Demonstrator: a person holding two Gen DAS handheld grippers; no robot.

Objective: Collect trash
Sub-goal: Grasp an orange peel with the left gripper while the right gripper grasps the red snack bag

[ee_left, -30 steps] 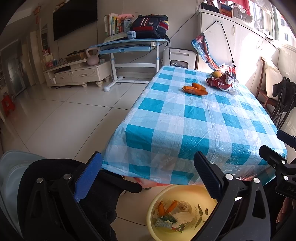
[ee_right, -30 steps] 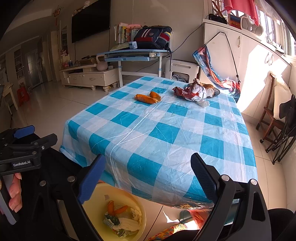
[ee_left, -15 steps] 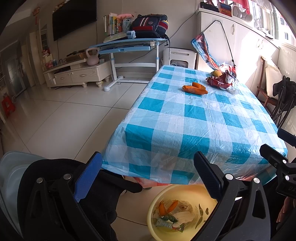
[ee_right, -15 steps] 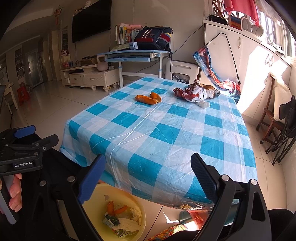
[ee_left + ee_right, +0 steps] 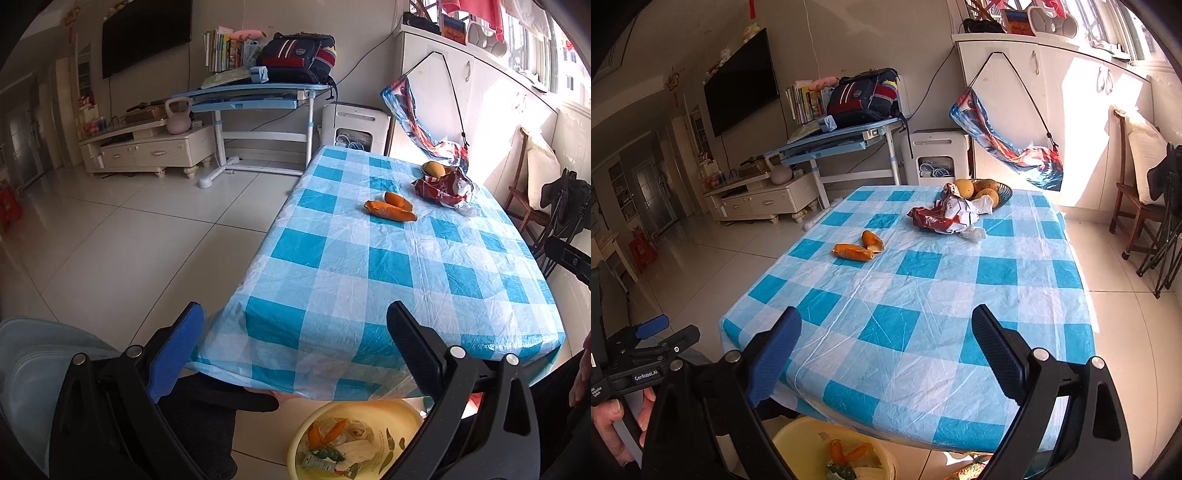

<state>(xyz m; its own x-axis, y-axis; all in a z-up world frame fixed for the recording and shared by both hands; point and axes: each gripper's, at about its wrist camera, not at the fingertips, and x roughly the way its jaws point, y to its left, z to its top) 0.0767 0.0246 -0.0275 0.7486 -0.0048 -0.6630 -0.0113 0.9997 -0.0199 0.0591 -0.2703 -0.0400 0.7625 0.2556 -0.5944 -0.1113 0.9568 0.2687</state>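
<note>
Both hand-held grippers, left and right, hang wide open and empty at the table's near edge, orange peels and wrapper lying farther back, yellow basin below.

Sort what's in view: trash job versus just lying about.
Job: orange peels, red wrapper, plastic scrap, yellow basin with trash.

Lying about: fruit bowl, backpack, kettlebell, books.
</note>
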